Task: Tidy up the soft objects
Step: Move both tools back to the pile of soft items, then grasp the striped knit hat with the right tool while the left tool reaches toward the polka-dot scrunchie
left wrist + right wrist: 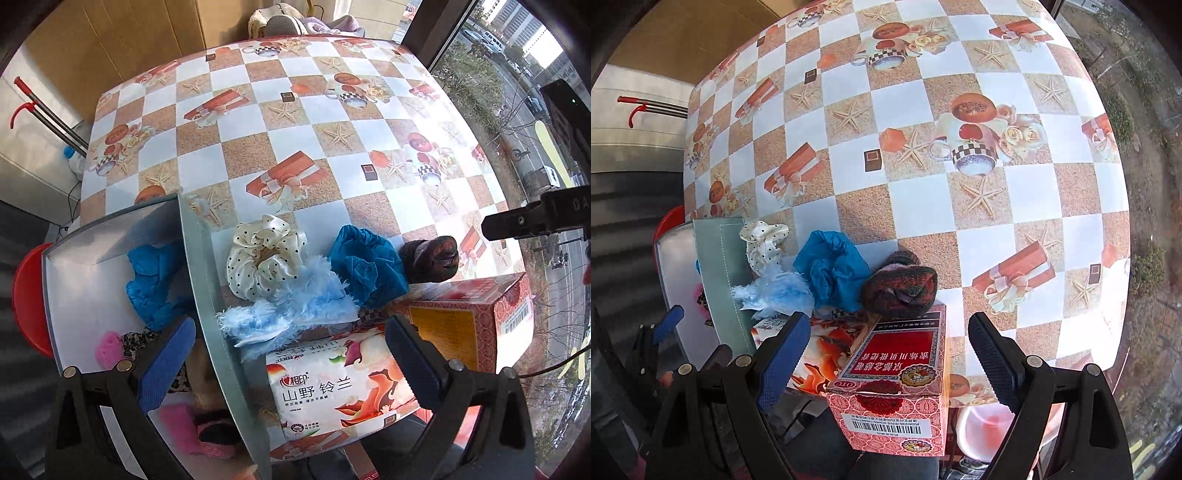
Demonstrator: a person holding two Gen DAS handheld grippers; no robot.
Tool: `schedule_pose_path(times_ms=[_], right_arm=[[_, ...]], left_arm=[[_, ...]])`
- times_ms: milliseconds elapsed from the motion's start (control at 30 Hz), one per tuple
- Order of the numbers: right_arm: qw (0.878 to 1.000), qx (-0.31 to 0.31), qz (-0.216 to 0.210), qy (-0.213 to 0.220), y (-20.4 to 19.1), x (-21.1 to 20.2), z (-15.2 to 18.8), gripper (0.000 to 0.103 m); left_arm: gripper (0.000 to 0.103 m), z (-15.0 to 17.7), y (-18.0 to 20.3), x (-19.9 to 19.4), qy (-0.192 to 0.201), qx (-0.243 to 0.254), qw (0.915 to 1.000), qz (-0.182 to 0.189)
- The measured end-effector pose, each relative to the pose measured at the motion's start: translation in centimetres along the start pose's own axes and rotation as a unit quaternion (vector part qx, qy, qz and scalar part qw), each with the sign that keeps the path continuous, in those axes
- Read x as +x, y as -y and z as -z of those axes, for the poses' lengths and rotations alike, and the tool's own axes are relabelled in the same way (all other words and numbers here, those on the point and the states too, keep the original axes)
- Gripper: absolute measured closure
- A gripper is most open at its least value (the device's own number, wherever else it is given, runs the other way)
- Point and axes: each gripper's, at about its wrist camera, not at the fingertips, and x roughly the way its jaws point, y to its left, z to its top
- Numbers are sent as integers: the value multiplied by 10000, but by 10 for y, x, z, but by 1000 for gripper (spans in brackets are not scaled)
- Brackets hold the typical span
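Observation:
Several soft hair ties lie near the table's front edge: a cream polka-dot scrunchie (260,254) (764,245), a fluffy light-blue one (291,310) (775,291), a teal one (364,264) (831,267) and a dark knitted one (432,260) (899,284). A grey-green open box (201,280) (720,273) at the left holds a blue scrunchie (155,284) and pink and leopard items (110,347). My left gripper (291,365) is open above the box wall and the tissue pack. My right gripper (888,358) is open above the red carton.
A floral tissue pack (332,391) (827,350) and a red medicine carton (472,321) (897,380) lie at the front edge of the checkered tablecloth (295,122) (923,192). A red stool (27,295) stands left of the table. A window is on the right.

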Motion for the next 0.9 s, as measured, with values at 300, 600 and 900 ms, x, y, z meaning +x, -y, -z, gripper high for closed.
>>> schedule_pose_path(times_ms=[300,600,900], right_arm=[[9913,-339,-275,-1242,24,77,-34,15],[9802,-474,-686,-1797,31,122,-45,2],[9937,-142,-378,-1048,83,94,-44,2]], left_arm=[[0,-44,31,62,-727,258,9970,-82],[0,-48,73,109,-1491,1240,9810,-119],[0,-59,106,143,-1634,1650,9702,-688]])
